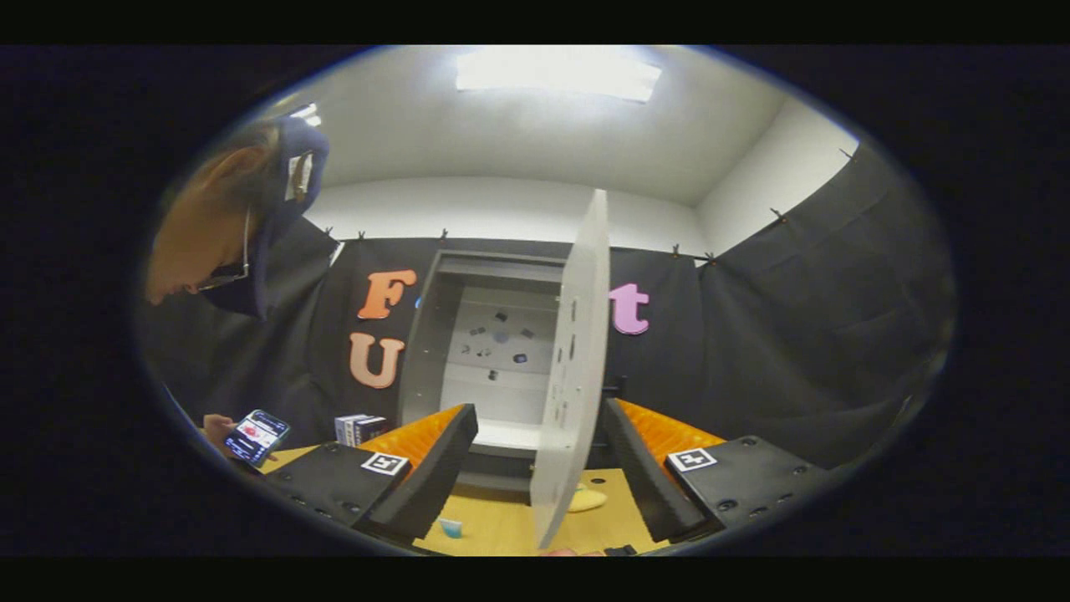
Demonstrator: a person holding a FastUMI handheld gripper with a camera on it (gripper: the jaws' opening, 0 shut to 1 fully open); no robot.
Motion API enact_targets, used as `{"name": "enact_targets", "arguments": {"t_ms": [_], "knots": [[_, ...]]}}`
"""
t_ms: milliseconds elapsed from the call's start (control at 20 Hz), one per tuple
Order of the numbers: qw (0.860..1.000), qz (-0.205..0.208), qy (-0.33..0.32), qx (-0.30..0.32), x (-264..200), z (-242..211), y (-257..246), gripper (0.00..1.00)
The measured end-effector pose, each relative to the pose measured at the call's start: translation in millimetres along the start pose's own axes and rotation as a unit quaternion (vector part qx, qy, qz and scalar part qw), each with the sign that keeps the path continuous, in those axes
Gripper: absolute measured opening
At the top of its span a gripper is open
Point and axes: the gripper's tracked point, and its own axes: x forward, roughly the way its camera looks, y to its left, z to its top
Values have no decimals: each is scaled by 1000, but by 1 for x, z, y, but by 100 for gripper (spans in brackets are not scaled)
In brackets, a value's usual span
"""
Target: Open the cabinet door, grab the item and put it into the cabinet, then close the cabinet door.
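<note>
A white cabinet (493,351) stands on the wooden table (501,522) straight ahead of my fingers, its inside showing with bare shelves. Its door (577,368) is swung wide open toward me, edge-on, and reaches down between my two fingers. My gripper (539,472) is open, one finger on each side of the door's lower edge, touching nothing. A small yellow item (588,500) lies on the table just right of the door's bottom. A small blue item (450,528) lies on the table by the left finger.
A person leans in beside the cabinet on the left, a hand holding a phone (256,436). A small white and dark box (359,428) sits on the table left of the cabinet. Black cloth walls close the booth behind and to the right.
</note>
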Motion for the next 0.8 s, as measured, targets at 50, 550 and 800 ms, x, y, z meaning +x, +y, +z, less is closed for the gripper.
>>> {"name": "enact_targets", "arguments": {"t_ms": [50,550,800], "knots": [[1000,19,9,0,9,-11,22,97],[967,72,229,89,102,-275,135,98],[938,38,335,76,107,-414,131,98]]}}
